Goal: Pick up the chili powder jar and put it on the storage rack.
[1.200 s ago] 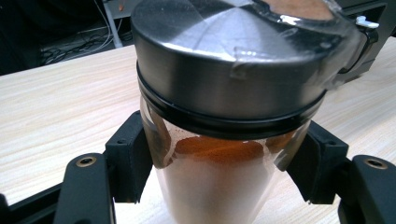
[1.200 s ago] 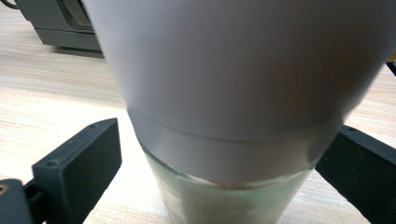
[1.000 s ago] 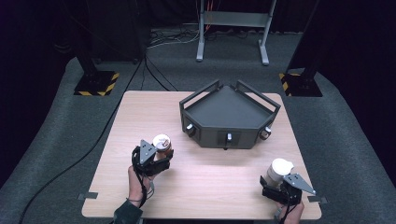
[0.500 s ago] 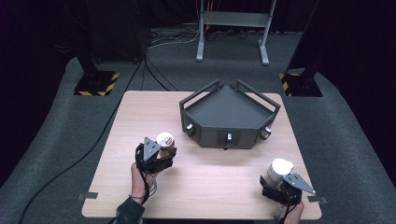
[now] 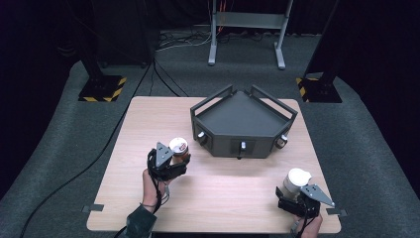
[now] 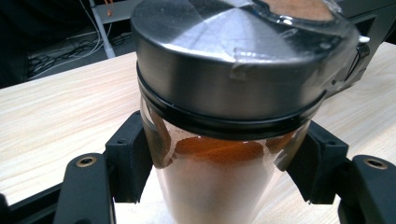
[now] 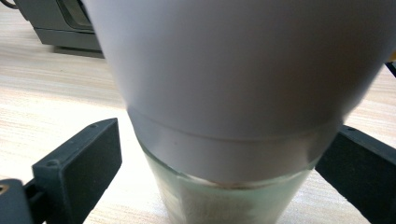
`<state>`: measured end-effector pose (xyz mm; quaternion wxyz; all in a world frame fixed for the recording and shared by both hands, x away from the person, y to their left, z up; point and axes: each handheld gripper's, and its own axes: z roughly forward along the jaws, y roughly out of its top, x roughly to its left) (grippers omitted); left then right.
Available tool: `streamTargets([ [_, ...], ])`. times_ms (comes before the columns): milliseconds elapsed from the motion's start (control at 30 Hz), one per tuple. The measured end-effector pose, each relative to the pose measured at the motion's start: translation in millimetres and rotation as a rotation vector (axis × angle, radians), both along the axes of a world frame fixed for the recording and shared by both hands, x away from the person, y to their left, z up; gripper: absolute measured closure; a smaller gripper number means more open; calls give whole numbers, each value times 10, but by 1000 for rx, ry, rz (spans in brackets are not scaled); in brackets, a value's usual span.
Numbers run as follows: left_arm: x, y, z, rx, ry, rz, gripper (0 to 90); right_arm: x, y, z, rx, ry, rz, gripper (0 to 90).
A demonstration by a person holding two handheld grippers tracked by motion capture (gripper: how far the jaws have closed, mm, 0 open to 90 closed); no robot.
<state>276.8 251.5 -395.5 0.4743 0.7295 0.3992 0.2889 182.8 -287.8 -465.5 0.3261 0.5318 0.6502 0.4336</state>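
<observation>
Between black jaws, a clear jar (image 6: 219,186) with a silver metal lid (image 6: 224,70) holds orange-brown powder. A white-capped glass jar (image 7: 224,196) stands on the pale wood-grain surface (image 5: 233,193).

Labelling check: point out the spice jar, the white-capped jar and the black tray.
spice jar (image 6: 219,79), left gripper view, metal lid's side.
white-capped jar (image 7: 233,70), right gripper view, white cap.
black tray (image 5: 242,116), high view, tray floor.

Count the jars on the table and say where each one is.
2. The metal-lidded jar is left of centre, between the left gripper's fingers. The white-capped jar is near the front right corner, at the right gripper.
</observation>
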Motion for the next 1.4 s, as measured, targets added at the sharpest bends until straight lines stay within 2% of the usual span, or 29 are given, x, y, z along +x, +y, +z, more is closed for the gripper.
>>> streamTargets([
  [1400,207,-134,89,21,0,-33,317,9,-8,5,3,5,2,0],
])
